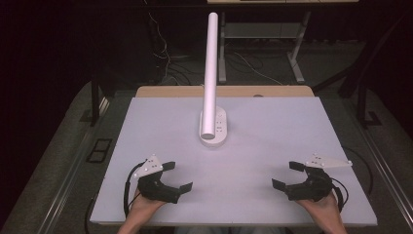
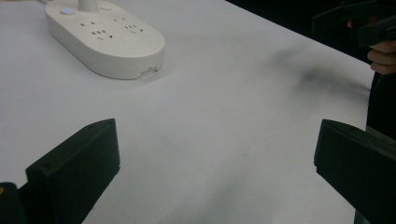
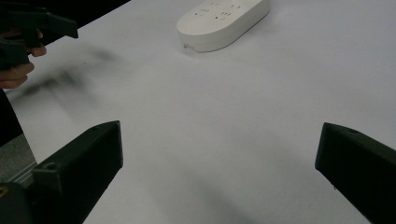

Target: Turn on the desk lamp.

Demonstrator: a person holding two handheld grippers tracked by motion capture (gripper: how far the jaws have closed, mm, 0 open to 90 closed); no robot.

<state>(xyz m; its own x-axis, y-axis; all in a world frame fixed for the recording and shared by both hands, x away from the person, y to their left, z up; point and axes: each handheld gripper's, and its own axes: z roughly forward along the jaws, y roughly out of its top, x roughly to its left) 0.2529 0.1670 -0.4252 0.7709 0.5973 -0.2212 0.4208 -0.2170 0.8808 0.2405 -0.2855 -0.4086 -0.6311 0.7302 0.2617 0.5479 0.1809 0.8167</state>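
Both jaws spread wide, empty: left hand-held gripper (image 1: 176, 176) and right hand-held gripper (image 1: 288, 174) near the tabletop (image 1: 272, 122) front edge. White power strip (image 1: 213, 127) mid-tabletop, ahead, long axis front-to-back, roughly equidistant.

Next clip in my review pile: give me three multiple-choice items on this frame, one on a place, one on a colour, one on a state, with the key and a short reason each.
1. Where does the lamp base stand on the table?
A. near the middle
B. at the near left corner
C. off the table

2. What colour is the lamp tube?
A. red
B. white
C. black

3. How do the jaws of the left hand-held gripper and the right hand-held gripper stand?
A. both shut
B. one shut on the lamp
C. both open

Key: 1 A, the high view shows it central; 2 B, base and tube are white; 3 C, each gripper view shows jaws wide apart over bare tabletop.
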